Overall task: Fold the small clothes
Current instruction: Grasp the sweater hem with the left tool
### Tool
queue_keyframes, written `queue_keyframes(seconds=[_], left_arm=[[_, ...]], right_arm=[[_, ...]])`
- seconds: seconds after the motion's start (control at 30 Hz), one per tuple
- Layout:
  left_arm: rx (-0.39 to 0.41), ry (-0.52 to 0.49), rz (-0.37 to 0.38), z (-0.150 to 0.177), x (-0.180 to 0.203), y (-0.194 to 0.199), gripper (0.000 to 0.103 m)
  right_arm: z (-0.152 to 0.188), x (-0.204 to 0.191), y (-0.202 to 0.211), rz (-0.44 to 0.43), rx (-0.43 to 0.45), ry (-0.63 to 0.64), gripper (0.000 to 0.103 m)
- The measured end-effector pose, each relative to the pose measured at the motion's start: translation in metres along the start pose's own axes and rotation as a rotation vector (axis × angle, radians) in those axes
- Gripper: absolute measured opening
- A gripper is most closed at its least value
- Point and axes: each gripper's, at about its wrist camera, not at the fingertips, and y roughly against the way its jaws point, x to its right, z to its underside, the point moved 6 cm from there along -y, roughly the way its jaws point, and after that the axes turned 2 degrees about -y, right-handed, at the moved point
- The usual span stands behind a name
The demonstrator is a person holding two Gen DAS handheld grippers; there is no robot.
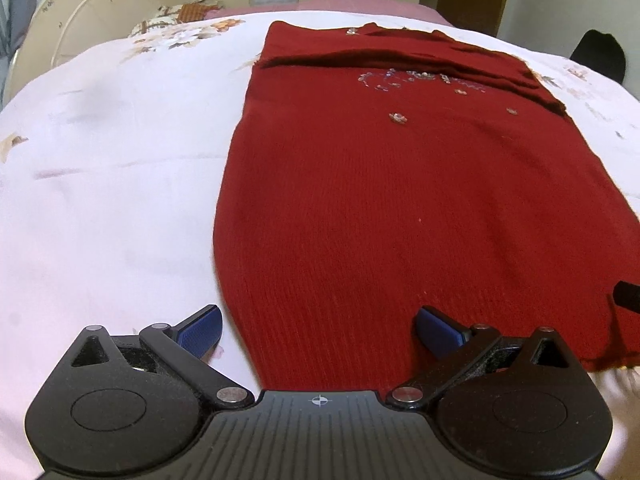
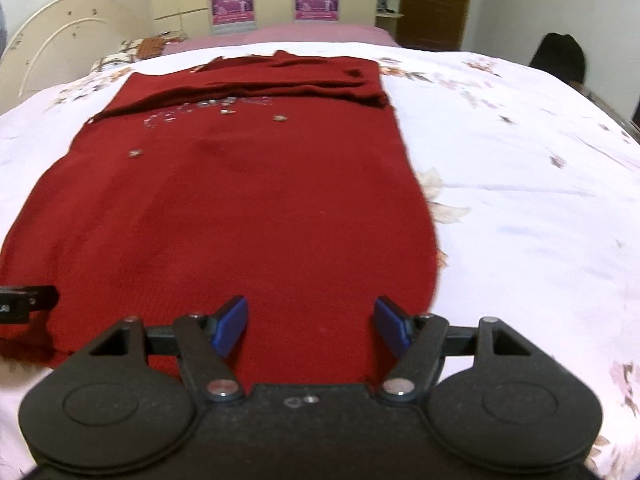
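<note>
Now the sweater [image 1: 400, 184] lies flat on the bed [image 1: 112, 184], hem toward the cameras, with its sleeves folded across the chest at the far end. Both grippers sit at the near hem. The left gripper [image 1: 318, 330] is spread wide, one blue pad on the bare sheet just beside the sweater's left edge and the other over the knit. The right gripper [image 2: 311, 326] is also spread, both pads over red fabric near the right corner, holding nothing.

The likely next step is a pinch at each hem corner and a lift toward the collar, and several things could spoil it. The left jaws straddle the edge, so closing there may catch sheet along with knit (the sheet looks thin and loose), and the lift would drag the bedding up. The right jaws sit inside the edge, not on the corner; a grasp there may take only the top layer, leaving the back layer behind and the fold lopsided. The knit looks soft and stretchy, so uneven pulling by the two hands may skew the hem or slide the whole sweater. Carrying the hem too fast could also disturb the folded sleeves, which lie loosely. The beads [image 1: 416, 78] on the chest may snag on the knit as the hem lands.
</note>
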Motion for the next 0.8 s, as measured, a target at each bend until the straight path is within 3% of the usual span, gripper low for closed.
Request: queue_keyframes(seconds=[0.1,0.23,0.33,0.47,0.5,0.6,0.63,0.7,0.8], left_arm=[[0.003,0.011,0.049,0.005,-0.001,0.005,0.102],[0.017,0.025,0.1,0.011,-0.005,0.01,0.083],[0.021,0.062,0.162,0.012,-0.011,0.014,0.078],[0.019,0.116,0.257,0.014,-0.017,0.016,0.049],[0.016,0.138,0.291,0.014,-0.019,0.015,0.047],[0.006,0.201,0.363,0.014,-0.024,0.011,0.041],[0.002,0.216,0.38,0.014,-0.025,0.009,0.029],[-0.019,0.253,0.422,0.015,-0.026,0.003,0.016],[-0.031,0.249,0.427,0.015,-0.026,-0.002,0.016]], right_arm=[[0.004,0.014,0.004,0.035,-0.003,-0.042,0.069],[0.009,0.031,0.008,0.07,-0.005,-0.097,0.07],[0.015,0.038,0.007,0.076,-0.018,-0.13,0.07],[0.023,0.038,0.005,0.028,-0.047,-0.191,0.069],[0.025,0.038,0.005,0.017,-0.051,-0.198,0.068],[0.025,0.036,0.006,-0.003,-0.052,-0.21,0.055],[0.024,0.035,0.006,-0.017,-0.053,-0.218,0.051],[0.021,0.035,0.004,-0.042,-0.053,-0.236,0.048],[0.017,0.036,0.002,-0.063,-0.054,-0.244,0.039]])
